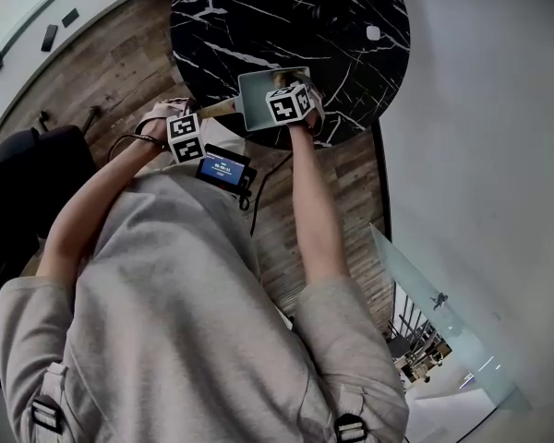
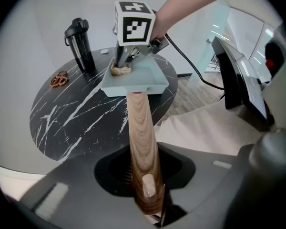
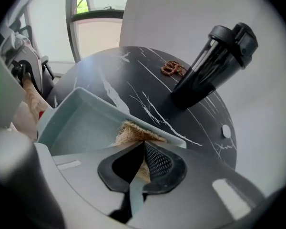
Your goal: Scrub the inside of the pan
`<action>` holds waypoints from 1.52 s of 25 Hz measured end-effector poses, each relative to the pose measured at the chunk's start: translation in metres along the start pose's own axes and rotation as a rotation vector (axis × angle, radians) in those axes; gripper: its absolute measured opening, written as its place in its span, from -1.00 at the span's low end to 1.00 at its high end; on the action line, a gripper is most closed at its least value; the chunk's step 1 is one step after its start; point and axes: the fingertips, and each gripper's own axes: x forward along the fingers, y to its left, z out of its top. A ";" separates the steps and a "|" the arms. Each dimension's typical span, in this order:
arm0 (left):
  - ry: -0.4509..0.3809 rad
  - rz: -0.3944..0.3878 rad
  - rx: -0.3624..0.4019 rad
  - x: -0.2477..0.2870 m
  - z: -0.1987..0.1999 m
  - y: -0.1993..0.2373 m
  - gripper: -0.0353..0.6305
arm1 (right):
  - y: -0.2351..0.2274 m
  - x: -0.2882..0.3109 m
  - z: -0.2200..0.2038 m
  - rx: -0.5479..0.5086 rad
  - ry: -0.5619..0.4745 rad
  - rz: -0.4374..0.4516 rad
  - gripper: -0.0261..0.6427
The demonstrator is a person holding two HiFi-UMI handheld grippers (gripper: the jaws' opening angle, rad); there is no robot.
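A square pale-green pan [image 1: 261, 100] with a wooden handle [image 2: 142, 132] hangs over the near edge of the round black marble table [image 1: 351, 26]. My left gripper [image 2: 145, 194] is shut on the handle's end, at the head view's left [image 1: 203, 116]. Inside the pan [image 3: 76, 125], at its far rim, lies a tan fibrous scrubber [image 3: 133, 132]. My right gripper [image 3: 142, 163] is shut on it. In the left gripper view the scrubber [image 2: 120, 70] presses into the pan's [image 2: 138, 82] left corner under the right gripper [image 2: 123, 63].
A black lidded tumbler [image 3: 212, 66] [image 2: 81, 44] stands on the table, with a small brown pretzel-like heap [image 3: 172, 69] [image 2: 59, 79] beside it. A little white disc [image 1: 373, 33] lies farther off. A device with a blue screen [image 1: 223, 168] hangs at my chest. A black chair [image 1: 18, 155] stands at left.
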 end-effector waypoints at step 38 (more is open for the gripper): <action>-0.156 0.195 -0.082 -0.045 -0.002 -0.003 -0.19 | 0.102 -0.148 -0.013 -0.110 -0.279 0.419 -0.85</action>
